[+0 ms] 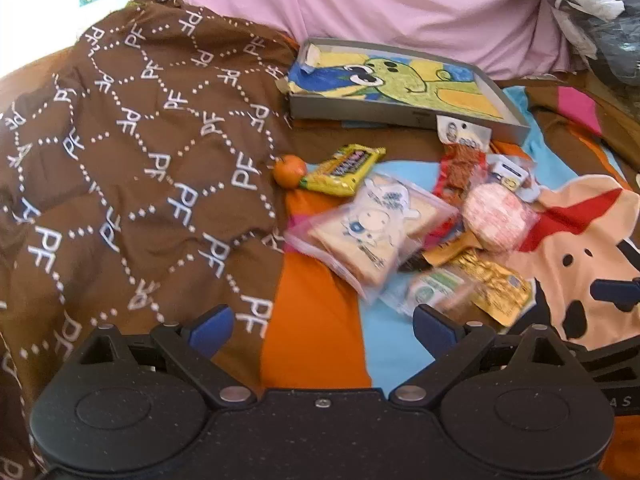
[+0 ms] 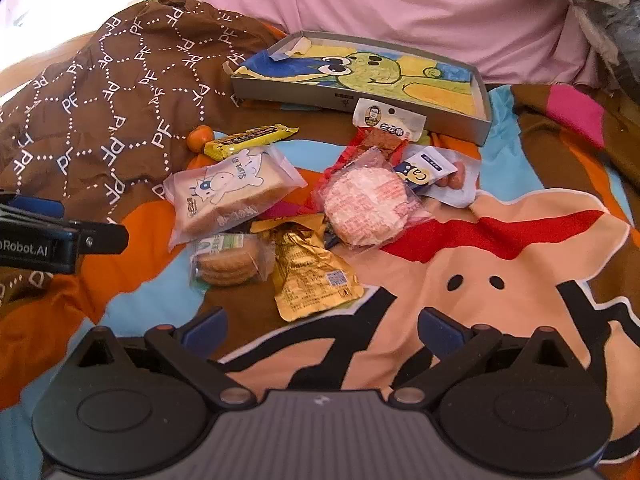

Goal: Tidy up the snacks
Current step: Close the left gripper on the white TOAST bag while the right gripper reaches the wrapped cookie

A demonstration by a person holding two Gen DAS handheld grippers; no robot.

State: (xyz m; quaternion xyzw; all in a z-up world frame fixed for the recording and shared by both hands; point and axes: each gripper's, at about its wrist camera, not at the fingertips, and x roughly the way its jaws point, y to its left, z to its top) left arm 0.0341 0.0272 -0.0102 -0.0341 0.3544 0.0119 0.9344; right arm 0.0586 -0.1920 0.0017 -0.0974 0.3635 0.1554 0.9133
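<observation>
Several snacks lie in a heap on a cartoon bedspread: a bagged bread slice (image 2: 226, 190) (image 1: 368, 232), a yellow candy bar (image 2: 248, 140) (image 1: 344, 170), a small orange (image 2: 200, 136) (image 1: 289, 170), a round pink-wrapped cake (image 2: 366, 204) (image 1: 496, 216), a cookie pack (image 2: 228, 260) (image 1: 436, 290), a gold foil pouch (image 2: 312, 276) (image 1: 496, 286) and a red jerky pack (image 2: 384, 136) (image 1: 460, 168). Behind them sits a shallow grey tray (image 2: 440, 120) (image 1: 360, 112) lined with a drawing. My left gripper (image 1: 324, 326) is open, short of the heap. My right gripper (image 2: 322, 326) is open too, nothing between its fingers.
A brown patterned cloth (image 1: 132, 168) (image 2: 100, 112) is bunched on the left. Pink bedding (image 2: 380, 4) (image 1: 380, 4) rises behind the tray, with dark bags (image 1: 600, 12) at the far right. The left gripper's side (image 2: 48, 236) shows at the right wrist view's left edge.
</observation>
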